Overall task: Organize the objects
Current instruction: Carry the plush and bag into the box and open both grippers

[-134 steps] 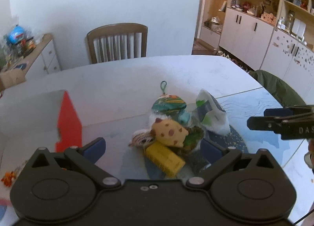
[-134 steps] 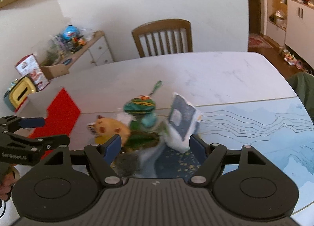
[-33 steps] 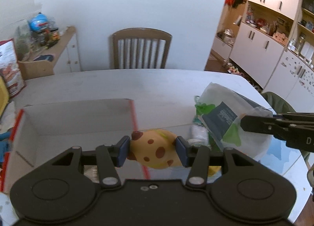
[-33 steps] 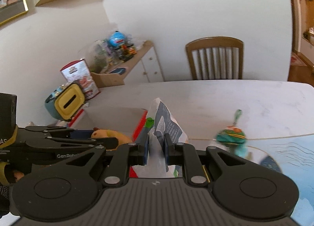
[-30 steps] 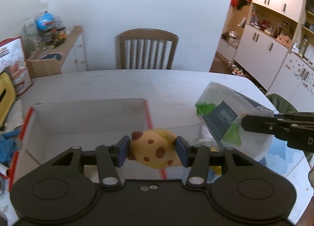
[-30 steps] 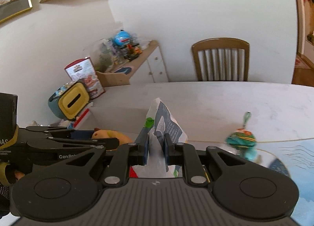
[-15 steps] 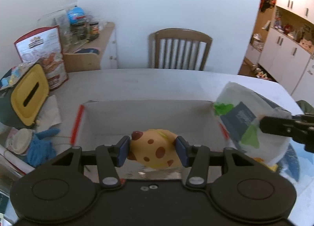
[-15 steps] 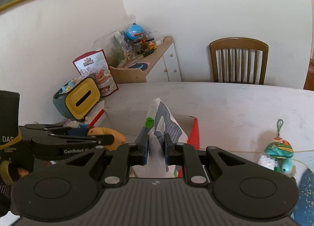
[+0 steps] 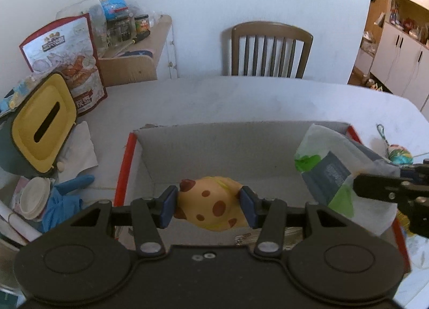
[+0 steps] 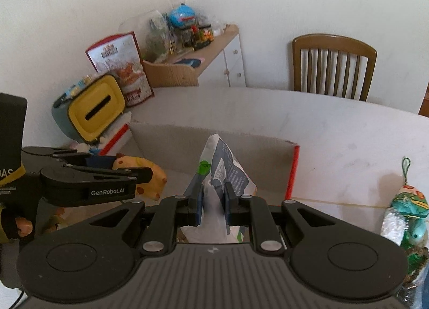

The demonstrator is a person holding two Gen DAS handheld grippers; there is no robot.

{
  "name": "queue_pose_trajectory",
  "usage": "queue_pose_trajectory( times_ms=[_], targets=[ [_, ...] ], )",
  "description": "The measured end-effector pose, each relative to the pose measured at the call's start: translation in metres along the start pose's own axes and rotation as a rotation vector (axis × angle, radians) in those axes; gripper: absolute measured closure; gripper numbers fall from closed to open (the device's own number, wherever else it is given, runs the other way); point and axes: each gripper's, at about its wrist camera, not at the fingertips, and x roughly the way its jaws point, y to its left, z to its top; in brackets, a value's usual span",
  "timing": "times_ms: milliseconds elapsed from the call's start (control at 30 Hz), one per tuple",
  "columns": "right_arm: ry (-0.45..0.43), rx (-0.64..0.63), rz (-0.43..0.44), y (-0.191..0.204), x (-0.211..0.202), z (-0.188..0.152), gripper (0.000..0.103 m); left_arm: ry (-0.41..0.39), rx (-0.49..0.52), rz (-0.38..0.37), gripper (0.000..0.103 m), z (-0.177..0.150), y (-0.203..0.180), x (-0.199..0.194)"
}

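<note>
Cardboard box (image 9: 214, 145) floor mostly hidden, gripper-blocked

Both wrist views above box (image 9: 214, 145)

A wooden chair (image 9: 270, 50) stands behind the table (image 9: 241, 100), a yellow tissue box (image 9: 40, 126) at left.

Your left gripper (image 9: 209, 205) clamps yellow plush toy (image 9: 211, 205) with brown spots, held above open cardboard box (image 9: 214, 145) with red edges. Your right gripper (image 10: 213, 203) pinches white snack bag (image 10: 222, 172) with grey-blue panel and green patch, upright, over box's right half. Green-and-teal ornament (image 10: 409, 203) with loop cord lies on table right of box, outside it.
</note>
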Motion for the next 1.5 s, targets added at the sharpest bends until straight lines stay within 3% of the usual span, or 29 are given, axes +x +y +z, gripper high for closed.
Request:
queue_pose_trajectory(
  times_ms=[433, 833, 1000, 1133, 1267, 1500],
  targets=[
    [0.079, -0.041, -0.048, 0.011, 0.051, -0.013, 0.088, 0.095, 0.084, -0.011, 0.053, -0.004, -0.009, 0.038],
    [0.125, -0.021, -0.058, 0.014, 0.061, -0.017, 0.088, 0.191, 0.100, -0.032, 0.052, -0.001, -0.008, 0.052],
    [0.130, -0.012, -0.051, 0.014, 0.061, -0.015, 0.087, 0.201, 0.088, -0.030, 0.049, 0.000, -0.004, 0.052],
    [0.135, 0.005, -0.035, 0.012, 0.059, -0.014, 0.084, 0.198, 0.088, -0.006, 0.038, -0.001, -0.002, 0.050],
    [0.138, 0.002, -0.023, 0.012, 0.054, -0.015, 0.080, 0.194, 0.079, -0.008, 0.037, -0.003, 0.000, 0.045],
    [0.117, 0.001, -0.002, 0.012, 0.037, -0.013, 0.073, 0.148, 0.061, -0.012, 0.029, 0.000, 0.002, 0.028]
  ],
)
